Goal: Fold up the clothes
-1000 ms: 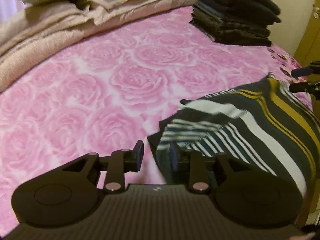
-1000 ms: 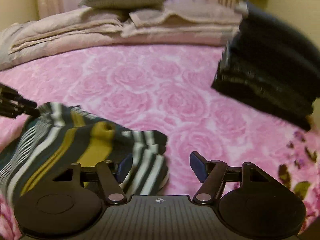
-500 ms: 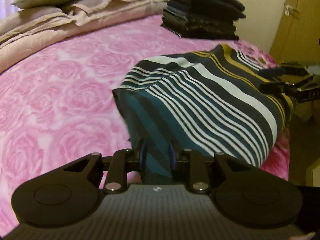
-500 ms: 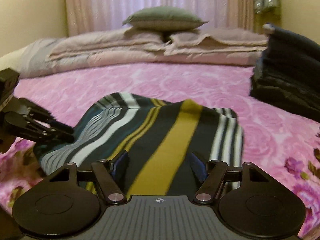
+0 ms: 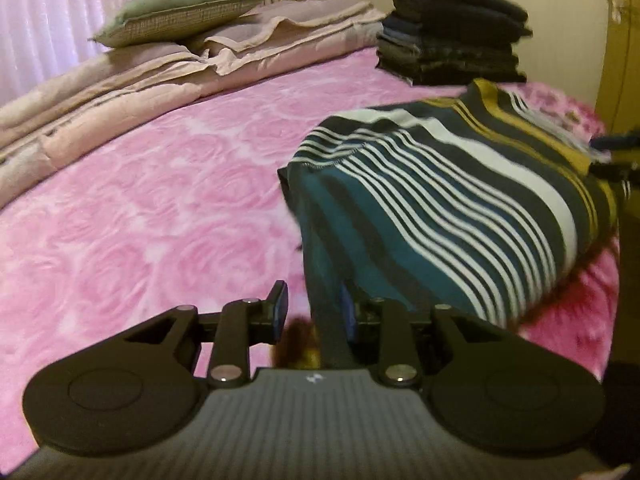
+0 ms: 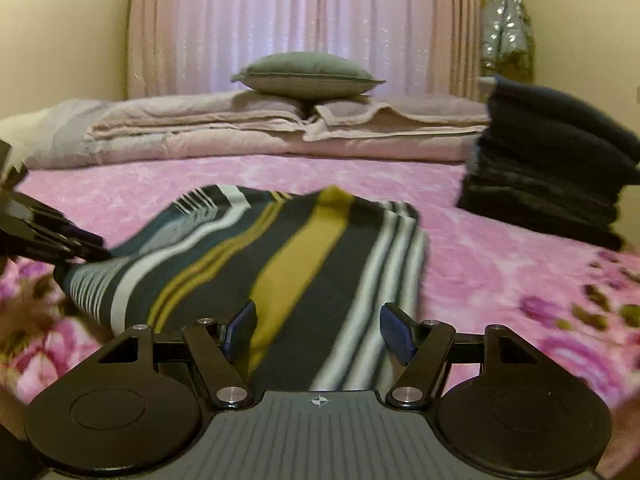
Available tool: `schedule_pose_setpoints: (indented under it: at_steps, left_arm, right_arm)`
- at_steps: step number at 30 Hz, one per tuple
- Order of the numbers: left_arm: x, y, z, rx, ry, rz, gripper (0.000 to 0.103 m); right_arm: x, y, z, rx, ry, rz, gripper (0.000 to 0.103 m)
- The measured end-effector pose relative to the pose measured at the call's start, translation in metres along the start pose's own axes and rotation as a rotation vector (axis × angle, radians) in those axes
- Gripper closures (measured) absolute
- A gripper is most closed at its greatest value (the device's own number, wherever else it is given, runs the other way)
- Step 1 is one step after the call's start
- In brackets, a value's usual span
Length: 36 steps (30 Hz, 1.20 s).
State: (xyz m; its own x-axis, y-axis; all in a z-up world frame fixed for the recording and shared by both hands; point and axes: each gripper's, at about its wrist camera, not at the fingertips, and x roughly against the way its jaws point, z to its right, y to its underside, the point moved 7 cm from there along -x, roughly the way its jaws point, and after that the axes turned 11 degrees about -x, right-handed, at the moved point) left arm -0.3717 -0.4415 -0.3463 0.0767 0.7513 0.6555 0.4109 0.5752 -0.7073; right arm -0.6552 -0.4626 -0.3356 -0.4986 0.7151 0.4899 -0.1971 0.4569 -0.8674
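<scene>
Knitted and soft, the striped garment (image 5: 440, 200) looked light and floppy, the sort of cloth that sags wherever it is not carried and creases wherever it is pinched. Between the jaws of the left gripper (image 5: 312, 306) one dark edge of it ran down; the right-hand pad was hidden by the cloth while the other stood clear, so those jaws were parted and, I judged, no longer pressing, though blur made that hard to be sure of. The right gripper (image 6: 318, 330) had its jaws set wide, the yellow and white stripes lying between them without either pad visibly biting.

Holding it by the near hem, one corner to each gripper, seemed the sensible grip, since a hold in the middle would only bunch it.

Outward from the jaws, the garment lay spread near the foot of the pink rose bedspread (image 5: 140, 200), with a stack of dark folded clothes (image 5: 452, 52) beyond it and beige bedding with a green pillow (image 6: 308, 74) at the head.

A second earlier it had been a crumpled heap with the left jaws wider and empty; half a second earlier those jaws had pinched its edge and the cloth hung stretched between both grippers.
</scene>
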Motion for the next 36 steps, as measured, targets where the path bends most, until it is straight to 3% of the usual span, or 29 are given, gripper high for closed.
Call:
schedule_pose_setpoints:
  at_steps: [5, 9, 14, 30, 34, 36]
  left_arm:
    - [0.039, -0.007, 0.018, -0.054, -0.067, -0.021, 0.078]
    - [0.052, -0.021, 0.055, -0.110, -0.046, -0.007, 0.078]
    - [0.025, -0.023, 0.085, -0.170, -0.019, -0.068, 0.078]
    - [0.016, -0.016, 0.090, -0.192, -0.029, -0.097, 0.077]
    - [0.025, -0.022, 0.091, -0.210, -0.042, -0.086, 0.074]
    - [0.036, -0.032, 0.093, -0.210, -0.039, -0.053, 0.067]
  right_arm:
    - [0.033, 0.009, -0.030, 0.151, -0.043, 0.005, 0.035]
    - [0.039, 0.020, -0.060, 0.248, -0.116, -0.016, 0.034]
    - [0.014, 0.029, -0.059, 0.193, -0.122, -0.116, 0.034]
    - [0.012, 0.036, -0.034, 0.177, -0.081, -0.166, 0.034]
    - [0.026, 0.028, -0.024, 0.064, -0.103, -0.168, 0.033]
    - [0.037, 0.022, -0.013, -0.020, -0.117, -0.157, 0.033]
